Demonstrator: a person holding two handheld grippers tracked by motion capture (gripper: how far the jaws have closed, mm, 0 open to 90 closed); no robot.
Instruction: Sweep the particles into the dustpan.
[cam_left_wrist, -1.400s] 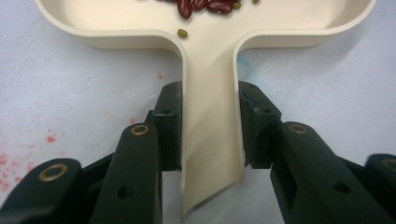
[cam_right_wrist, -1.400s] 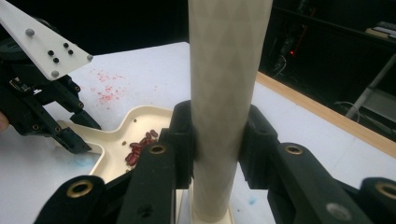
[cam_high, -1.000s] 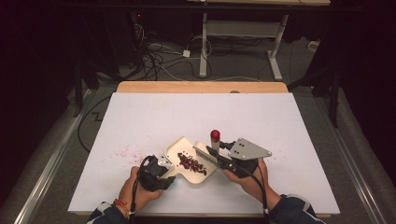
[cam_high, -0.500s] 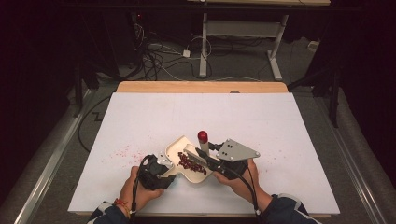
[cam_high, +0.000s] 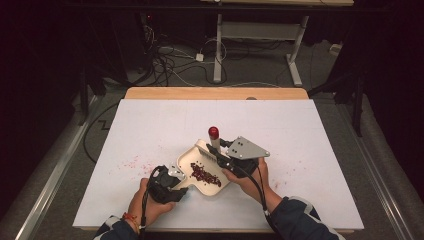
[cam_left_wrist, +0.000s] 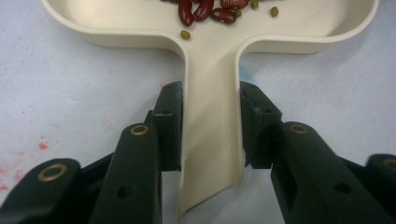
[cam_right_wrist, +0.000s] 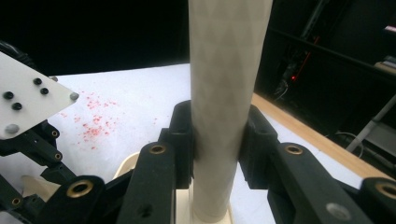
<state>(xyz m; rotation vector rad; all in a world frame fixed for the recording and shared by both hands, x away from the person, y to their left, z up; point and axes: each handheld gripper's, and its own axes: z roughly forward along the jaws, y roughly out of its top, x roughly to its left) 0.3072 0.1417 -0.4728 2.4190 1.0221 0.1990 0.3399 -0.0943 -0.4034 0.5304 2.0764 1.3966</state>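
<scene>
- The cream dustpan (cam_high: 202, 170) lies near the front of the white table (cam_high: 310, 150), with red beans (cam_high: 205, 174) heaped in its tray.
- The left gripper (cam_left_wrist: 210, 130) pinches the dustpan's handle from both sides.
- The right gripper (cam_right_wrist: 215, 140) clamps a pale brush handle (cam_right_wrist: 226, 93), red-capped, apparently a small brush, at the tray's far edge.

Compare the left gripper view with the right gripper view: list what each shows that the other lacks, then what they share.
Left gripper view: the left hand-held gripper clamped on the cream dustpan's handle, with red beans and small green ones in the pan.

Right gripper view: the right hand-held gripper shut on an upright pale brush handle, the table's wooden edge and a dark room behind.

Both: the white table with red specks.
</scene>
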